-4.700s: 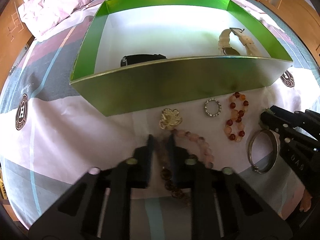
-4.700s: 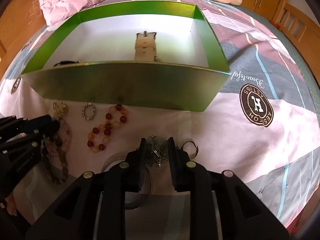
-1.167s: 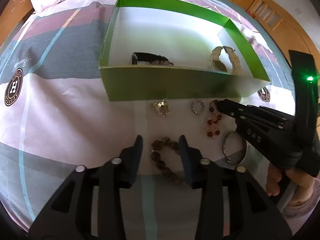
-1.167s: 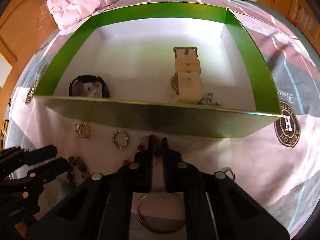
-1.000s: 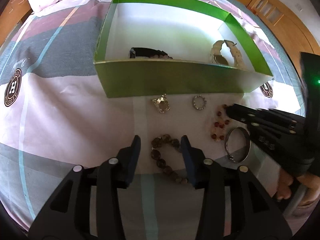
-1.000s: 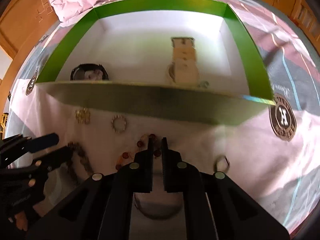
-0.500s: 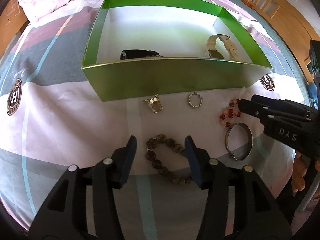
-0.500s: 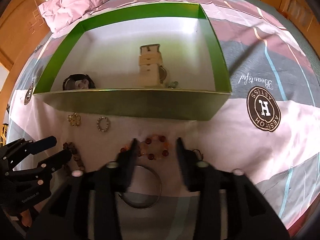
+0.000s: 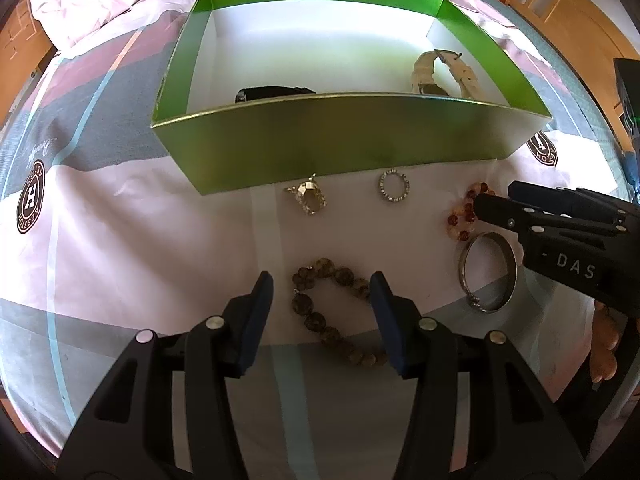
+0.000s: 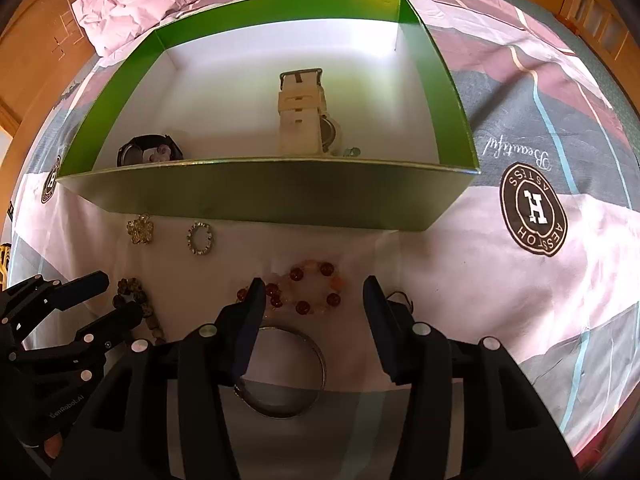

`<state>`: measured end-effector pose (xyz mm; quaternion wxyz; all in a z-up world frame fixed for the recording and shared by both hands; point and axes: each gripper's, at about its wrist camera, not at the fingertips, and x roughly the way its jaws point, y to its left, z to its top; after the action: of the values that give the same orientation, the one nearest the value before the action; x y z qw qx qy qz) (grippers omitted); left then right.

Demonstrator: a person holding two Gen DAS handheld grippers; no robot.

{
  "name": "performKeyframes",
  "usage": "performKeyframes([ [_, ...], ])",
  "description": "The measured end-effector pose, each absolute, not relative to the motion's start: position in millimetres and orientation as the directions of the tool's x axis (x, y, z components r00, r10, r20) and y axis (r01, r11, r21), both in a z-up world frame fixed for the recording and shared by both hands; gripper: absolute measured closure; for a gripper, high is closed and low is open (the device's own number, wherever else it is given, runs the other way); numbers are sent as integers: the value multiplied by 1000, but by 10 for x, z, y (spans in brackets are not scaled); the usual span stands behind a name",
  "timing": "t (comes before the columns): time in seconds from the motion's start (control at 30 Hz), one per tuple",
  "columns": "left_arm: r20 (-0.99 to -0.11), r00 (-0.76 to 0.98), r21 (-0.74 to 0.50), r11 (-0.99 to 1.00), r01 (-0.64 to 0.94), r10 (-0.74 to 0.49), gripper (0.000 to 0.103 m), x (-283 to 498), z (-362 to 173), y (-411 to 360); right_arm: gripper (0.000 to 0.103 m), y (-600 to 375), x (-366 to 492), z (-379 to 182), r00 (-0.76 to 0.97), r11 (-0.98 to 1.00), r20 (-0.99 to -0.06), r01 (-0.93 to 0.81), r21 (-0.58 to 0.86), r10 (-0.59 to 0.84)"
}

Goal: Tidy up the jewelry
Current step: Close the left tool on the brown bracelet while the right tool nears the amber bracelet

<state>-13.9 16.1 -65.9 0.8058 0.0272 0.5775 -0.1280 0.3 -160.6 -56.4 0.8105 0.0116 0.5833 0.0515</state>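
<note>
Hovering left gripper (image 9: 322, 286) apart over dark beaded bracelet (image 9: 332, 312) | right gripper (image 10: 314, 294) opening above red-amber bead bracelet (image 10: 306, 288) | straddle beads squarely first.

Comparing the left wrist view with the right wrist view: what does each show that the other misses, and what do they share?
Only the left wrist view: nearly the whole dark bead bracelet, between the open left hand-held gripper fingers.
Only the right wrist view: the whole red bead bracelet, between the opening right hand-held gripper fingers; the full cream watch.
Both: green box, silver bangle, sparkly ring, gold brooch.
</note>
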Motion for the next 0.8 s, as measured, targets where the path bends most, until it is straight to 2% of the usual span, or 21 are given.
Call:
performKeyframes([
  [0.07, -940, 297, -100, 966, 239, -171, 51, -137, -670, 157, 48, -1606, 11, -564, 314, 995, -944, -72, 76, 95],
  [0.53, -944, 294, -73, 964, 255, -149, 52, -148, -696, 109, 48, -1555, 37, -612, 300, 994, -950, -85, 64, 87],
  [0.7, -945, 287, -82, 962, 259, -158, 60, -144, -709, 106, 48, -1529, 36, -613, 301, 994, -950, -89, 62, 86],
  [0.8, -943, 291, -86, 962, 258, -163, 69, -145, -698, 112, 48, -1516, 35, -614, 301, 994, -950, -91, 58, 83],
])
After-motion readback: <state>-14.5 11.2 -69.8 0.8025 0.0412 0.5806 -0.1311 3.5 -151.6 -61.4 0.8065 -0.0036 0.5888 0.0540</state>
